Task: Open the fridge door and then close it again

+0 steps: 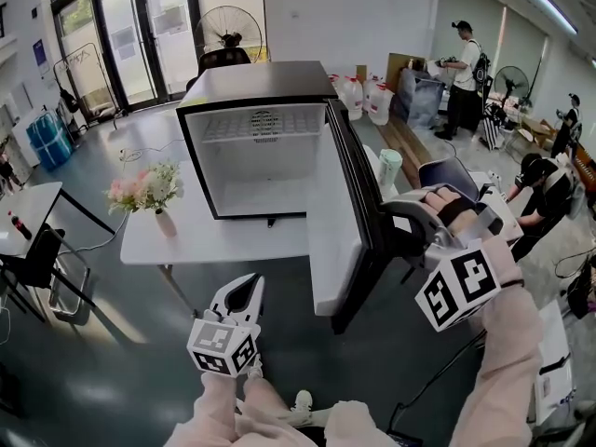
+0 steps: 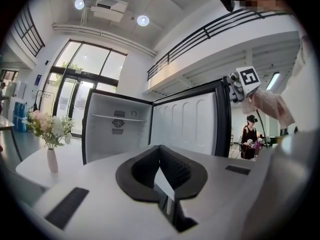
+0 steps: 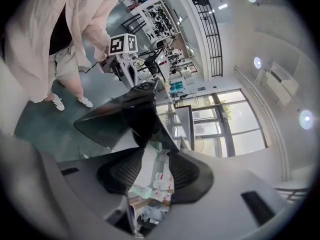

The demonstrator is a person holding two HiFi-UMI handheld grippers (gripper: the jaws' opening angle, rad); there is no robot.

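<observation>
The mini fridge [image 1: 265,147] sits toward the back right corner of the white bench [image 1: 149,240]. Its cabinet is bare and white inside. The fridge door [image 1: 335,240] is swung wide, running out past the bench's front edge toward the person with its pale inner liner facing left. So the opening half looks done and the closing half is yet to come.

The right hand-held gripper [image 1: 402,220] is up against the door's dark outer face, near its free edge. Its own view shows the jaws parted with only background between the pads, and the black door panel is right at the tips. Whether they actually touch it I cannot tell. That spot makes sense: a push there, far from the hinge, would swing the door shut with little effort and no grip needed.

The left hand-held gripper [image 1: 244,291] hangs low in front of the bench's front edge. Its jaws are closed tip to tip on nothing, and it is well apart from the fridge. It looks parked clear of the door's arc.

A vase of flowers [image 1: 149,194] stands near the bench's left front edge, also outside that arc. One thing to watch: a hard shove might shift the fridge on the bench.
</observation>
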